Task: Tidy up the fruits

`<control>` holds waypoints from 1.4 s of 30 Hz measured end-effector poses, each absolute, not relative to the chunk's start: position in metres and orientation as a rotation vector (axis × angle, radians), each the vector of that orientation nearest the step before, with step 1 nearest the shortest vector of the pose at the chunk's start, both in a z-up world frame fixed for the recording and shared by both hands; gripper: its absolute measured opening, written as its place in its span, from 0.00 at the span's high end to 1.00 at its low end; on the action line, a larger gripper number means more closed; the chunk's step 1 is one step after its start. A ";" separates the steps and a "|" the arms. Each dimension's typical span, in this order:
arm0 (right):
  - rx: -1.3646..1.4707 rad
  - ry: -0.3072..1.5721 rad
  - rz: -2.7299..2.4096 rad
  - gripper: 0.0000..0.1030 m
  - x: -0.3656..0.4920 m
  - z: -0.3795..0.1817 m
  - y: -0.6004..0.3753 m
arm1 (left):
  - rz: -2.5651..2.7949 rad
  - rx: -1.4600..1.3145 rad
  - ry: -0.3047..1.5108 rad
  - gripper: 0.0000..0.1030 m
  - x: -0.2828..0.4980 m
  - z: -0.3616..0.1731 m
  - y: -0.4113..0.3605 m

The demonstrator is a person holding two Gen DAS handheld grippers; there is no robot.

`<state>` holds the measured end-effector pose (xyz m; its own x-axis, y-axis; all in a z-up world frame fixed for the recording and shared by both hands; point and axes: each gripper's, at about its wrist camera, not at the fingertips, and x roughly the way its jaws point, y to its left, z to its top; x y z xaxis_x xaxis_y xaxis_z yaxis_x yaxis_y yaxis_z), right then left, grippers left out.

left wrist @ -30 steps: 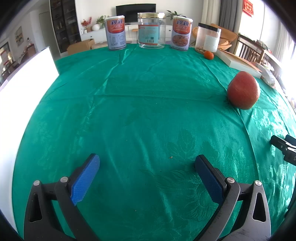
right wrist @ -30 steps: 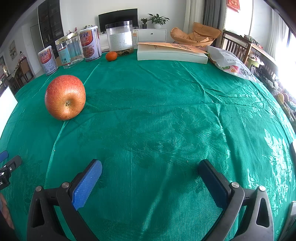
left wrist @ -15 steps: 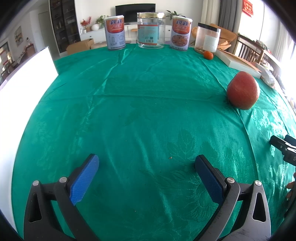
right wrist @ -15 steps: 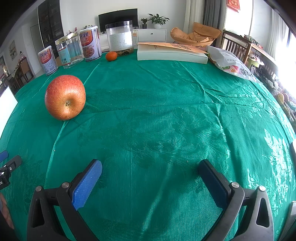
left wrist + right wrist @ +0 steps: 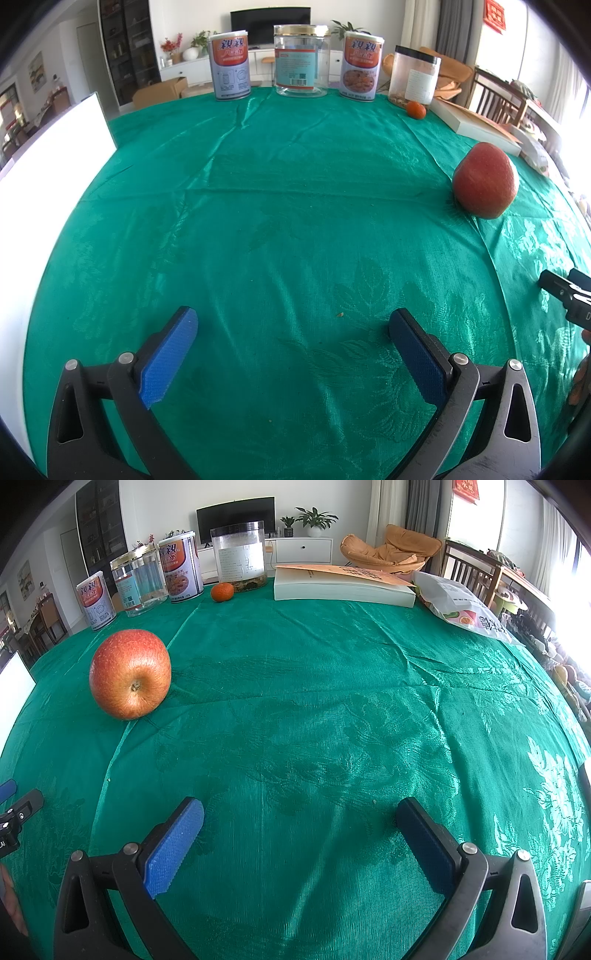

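The left hand-held gripper fills the lower part of the left wrist view, its two fingers spread wide with nothing between them. The blue pad of one finger sits at lower left, the darker pad of the other at lower right, each on a black triangular arm running off the bottom edge. The right hand-held gripper stands the same way in its own view: jaws wide apart and holding nothing, pads at lower left and lower right. Each tool's tip also shows at the edge of the other's view, at the right edge and the left edge respectively.
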<state>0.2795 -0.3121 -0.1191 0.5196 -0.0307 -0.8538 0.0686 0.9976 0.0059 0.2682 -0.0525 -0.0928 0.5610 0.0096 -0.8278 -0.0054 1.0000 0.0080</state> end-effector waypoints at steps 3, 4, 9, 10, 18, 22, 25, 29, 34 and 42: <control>0.039 1.023 -0.054 0.00 0.278 -0.119 -0.311 | 0.009 0.005 0.975 0.00 0.268 -0.093 -0.053; 0.039 1.023 -0.054 0.00 0.277 -0.119 -0.310 | 0.009 0.004 0.975 0.00 0.268 -0.093 -0.052; 0.039 1.023 -0.054 0.00 0.277 -0.119 -0.310 | 0.009 0.005 0.975 0.00 0.268 -0.093 -0.053; 0.039 1.023 -0.054 0.00 0.277 -0.119 -0.310 | 0.010 0.005 0.975 0.00 0.268 -0.093 -0.053; 0.039 1.024 -0.054 0.00 0.277 -0.119 -0.310 | 0.009 0.004 0.976 0.00 0.268 -0.093 -0.053; 0.038 1.024 -0.054 0.00 0.277 -0.119 -0.310 | 0.010 0.004 0.976 0.00 0.268 -0.093 -0.053; 0.039 1.024 -0.054 0.00 0.277 -0.119 -0.310 | 0.010 0.004 0.976 0.00 0.268 -0.093 -0.052; 0.038 1.025 -0.052 0.00 0.277 -0.119 -0.310 | 0.010 0.004 0.977 0.00 0.268 -0.093 -0.053; 0.023 0.996 -0.075 0.00 0.272 -0.113 -0.308 | 0.011 0.004 0.977 0.00 0.268 -0.092 -0.052; 0.095 0.904 -0.100 0.00 0.265 -0.097 -0.317 | 0.012 0.004 0.977 0.00 0.268 -0.092 -0.053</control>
